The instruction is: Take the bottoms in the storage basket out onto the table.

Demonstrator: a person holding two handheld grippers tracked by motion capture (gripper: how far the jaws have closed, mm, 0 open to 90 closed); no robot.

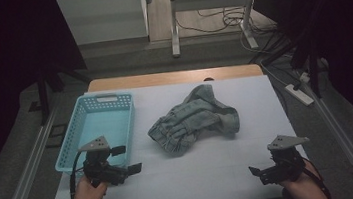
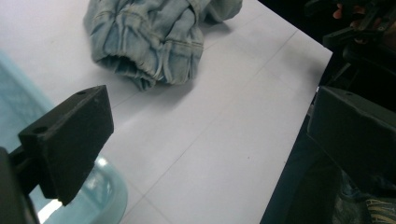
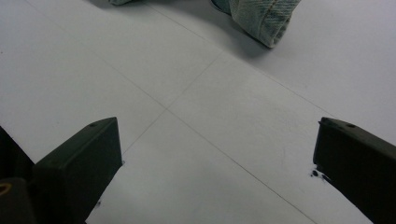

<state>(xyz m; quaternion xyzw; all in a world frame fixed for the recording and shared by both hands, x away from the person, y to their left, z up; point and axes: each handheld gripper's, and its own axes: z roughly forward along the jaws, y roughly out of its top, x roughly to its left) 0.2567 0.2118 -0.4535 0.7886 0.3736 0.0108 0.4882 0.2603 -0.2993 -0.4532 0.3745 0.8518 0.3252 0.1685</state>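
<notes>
Both tongs, left and right, agape near crumpled denim garment; turquoise basket bare inside.

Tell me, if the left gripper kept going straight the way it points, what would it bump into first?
Probably nothing soon: the left gripper, open, points over bare white table. The crumpled denim garment lies ahead and slightly aside; depth is unclear.

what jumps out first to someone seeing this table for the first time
A crumpled denim garment lies in the middle of the white table. A light blue basket sits at the table's left side. Nearer the person, the left tongs and right tongs are both open and hold nothing.
</notes>
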